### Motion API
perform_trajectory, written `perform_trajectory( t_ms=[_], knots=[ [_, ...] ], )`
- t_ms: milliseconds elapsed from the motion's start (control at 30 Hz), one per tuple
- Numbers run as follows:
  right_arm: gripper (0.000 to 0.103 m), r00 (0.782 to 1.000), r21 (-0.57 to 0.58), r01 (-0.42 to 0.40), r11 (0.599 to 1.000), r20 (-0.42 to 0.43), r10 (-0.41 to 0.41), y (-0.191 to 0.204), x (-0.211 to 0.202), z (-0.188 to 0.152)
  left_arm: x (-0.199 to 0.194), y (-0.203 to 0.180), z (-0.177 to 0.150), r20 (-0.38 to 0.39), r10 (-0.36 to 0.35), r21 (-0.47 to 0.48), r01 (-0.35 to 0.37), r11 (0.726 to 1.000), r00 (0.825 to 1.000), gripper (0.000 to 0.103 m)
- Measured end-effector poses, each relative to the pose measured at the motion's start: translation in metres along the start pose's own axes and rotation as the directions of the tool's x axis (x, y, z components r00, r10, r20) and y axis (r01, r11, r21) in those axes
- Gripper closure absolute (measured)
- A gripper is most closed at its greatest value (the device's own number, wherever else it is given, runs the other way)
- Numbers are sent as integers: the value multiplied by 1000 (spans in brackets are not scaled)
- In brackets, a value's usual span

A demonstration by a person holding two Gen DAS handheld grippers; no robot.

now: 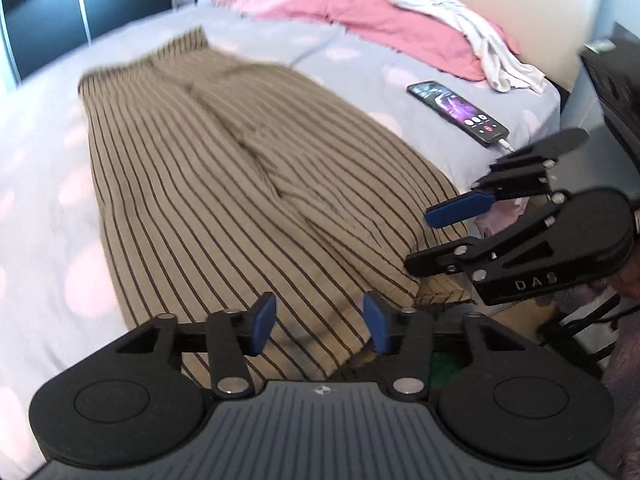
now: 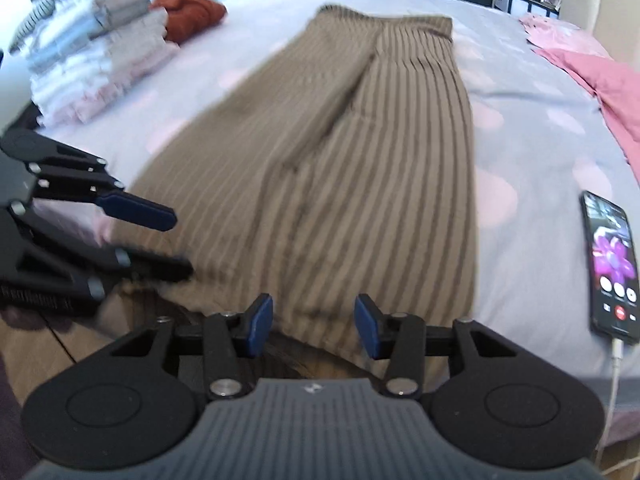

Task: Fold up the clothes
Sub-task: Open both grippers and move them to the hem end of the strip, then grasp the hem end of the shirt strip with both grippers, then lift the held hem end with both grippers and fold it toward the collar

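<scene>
A brown, dark-striped pair of trousers lies lengthwise on the pale grey bed, not yet folded across. A stack of folded clothes looks finished. The left claw and right claw hover part-open and empty over the hem.

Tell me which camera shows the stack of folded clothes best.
The right wrist view: the stack of folded clothes sits at its upper left on the bed. The left wrist view does not show it at all.

A bed carries striped trousers, a phone, pink cloth and folded piles
</scene>
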State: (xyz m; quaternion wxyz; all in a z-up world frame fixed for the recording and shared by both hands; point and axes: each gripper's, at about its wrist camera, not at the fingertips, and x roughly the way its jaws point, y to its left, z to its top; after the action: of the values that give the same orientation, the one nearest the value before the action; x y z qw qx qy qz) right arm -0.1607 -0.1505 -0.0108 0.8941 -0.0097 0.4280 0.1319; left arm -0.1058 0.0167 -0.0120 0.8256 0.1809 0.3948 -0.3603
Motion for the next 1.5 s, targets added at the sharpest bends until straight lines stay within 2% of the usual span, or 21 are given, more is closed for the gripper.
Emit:
perform_trajectory(
  t_ms=[133,233,300,333,400,467,500,533,600,700,800,867,900,1067,1100,1133,1200,1300,1367,1433,1500],
  knots=[
    [57,1000,-24,-4,1000,11,4,12,9,3,5,-17,-5,0,-17,97,17,995,1000,53],
    [64,1000,-39,-12,999,-27,11,16,17,0,15,-27,-10,-24,-12,174,16,985,1000,53],
    [91,998,-48,-12,999,-59,9,17,23,-2,22,-33,-12,-35,-9,222,16,975,999,53],
    [93,998,-53,-9,999,-67,6,17,24,-2,25,-36,-13,-34,-6,241,14,970,999,54],
    [97,997,-53,-22,998,-78,18,17,24,-3,31,-38,-13,-36,5,253,4,968,999,62],
    [97,995,-54,-35,998,-92,30,18,23,-5,36,-37,-12,-59,3,245,12,969,998,85],
    [97,995,-63,-32,998,-99,26,18,23,-7,37,-35,-12,-68,-2,241,19,970,998,89],
    [97,994,-72,-30,997,-107,22,18,23,-9,37,-34,-11,-74,-9,238,26,971,997,100],
    [97,993,-77,-36,996,-113,27,18,24,-10,36,-33,-14,-107,-16,234,41,971,994,103],
    [87,990,-75,-69,995,-125,59,17,22,-11,38,-32,-19,-174,-20,228,60,972,985,103],
    [87,984,-87,-105,991,-155,90,18,19,-12,32,-30,-21,-193,-32,201,72,977,981,103],
    [73,985,-115,-109,987,-145,92,20,13,-8,21,-27,-17,-170,-40,200,74,977,985,103],
    [61,986,-128,-113,985,-135,95,20,10,-6,14,-26,-14,-152,-41,207,72,976,988,102],
    [59,988,-242,-137,961,-99,116,18,-5,16,-21,-16,-2,-58,-47,254,60,965,997,86],
    [54,989,-282,-136,950,-90,115,18,-8,19,-26,-15,-2,-41,-35,281,45,959,999,85],
    [40,992,-338,-126,933,-72,108,17,-11,19,-30,-16,-2,-24,-23,308,29,951,999,82],
    [28,996,-463,-92,882,-24,91,17,-18,18,-34,-14,-5,-5,2,354,0,935,1000,79],
    [28,998,-621,-35,783,11,54,14,-21,8,-37,-10,-16,-12,21,432,-14,902,1000,78],
    [23,1000,-697,-4,717,9,15,13,-16,-1,-33,-9,-23,-22,36,493,-20,870,999,76],
    [19,1000,-715,-19,698,-24,2,9,-8,-9,-28,-8,-34,-11,47,547,-34,836,999,73],
    [19,999,-705,-39,708,-46,9,5,-2,-15,-23,-9,-45,16,50,594,-50,803,999,67]
  ],
)
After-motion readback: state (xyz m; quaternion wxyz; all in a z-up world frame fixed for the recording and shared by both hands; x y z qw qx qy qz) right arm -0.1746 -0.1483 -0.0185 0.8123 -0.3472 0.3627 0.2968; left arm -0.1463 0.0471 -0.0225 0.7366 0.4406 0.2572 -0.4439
